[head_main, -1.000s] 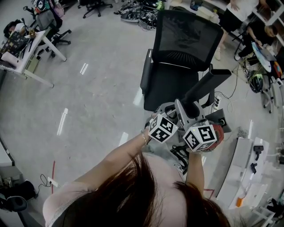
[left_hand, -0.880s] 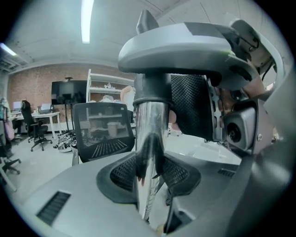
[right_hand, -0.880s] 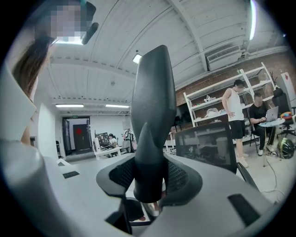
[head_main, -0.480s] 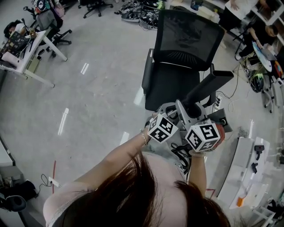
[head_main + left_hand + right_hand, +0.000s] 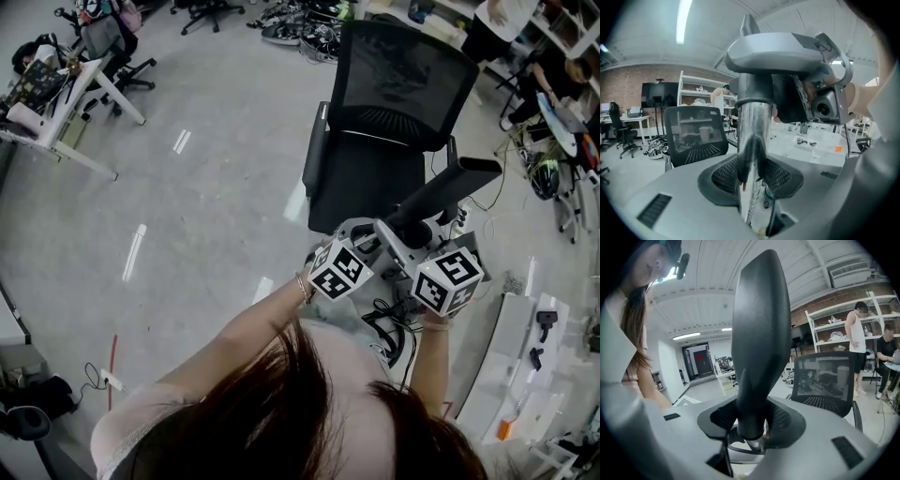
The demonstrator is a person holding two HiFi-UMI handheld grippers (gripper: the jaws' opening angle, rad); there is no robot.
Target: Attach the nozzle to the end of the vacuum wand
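Left gripper (image 5: 750,180) clamps wand (image 5: 752,140), right gripper (image 5: 751,425) clamps nozzle (image 5: 757,333); risk: tilted nozzle binds on wand end, seating incomplete.

one nozzle (image 5: 448,190), one vacuum wand (image 5: 752,154), two grippers (image 5: 368,234) (image 5: 414,239)

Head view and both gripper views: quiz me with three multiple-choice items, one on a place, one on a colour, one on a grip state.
1. The office chair stands: A. ahead of the person, beyond the nozzle; B. behind the person; C. atop a desk.
2. The nozzle is: A. white; B. black; C. red.
3. The left gripper is: A. open, empty; B. shut on the wand; C. out of view.
Answers: 1 A, the head view shows it on the floor in front. 2 B, it looks black in the right gripper view. 3 B, its pads press the shiny tube.
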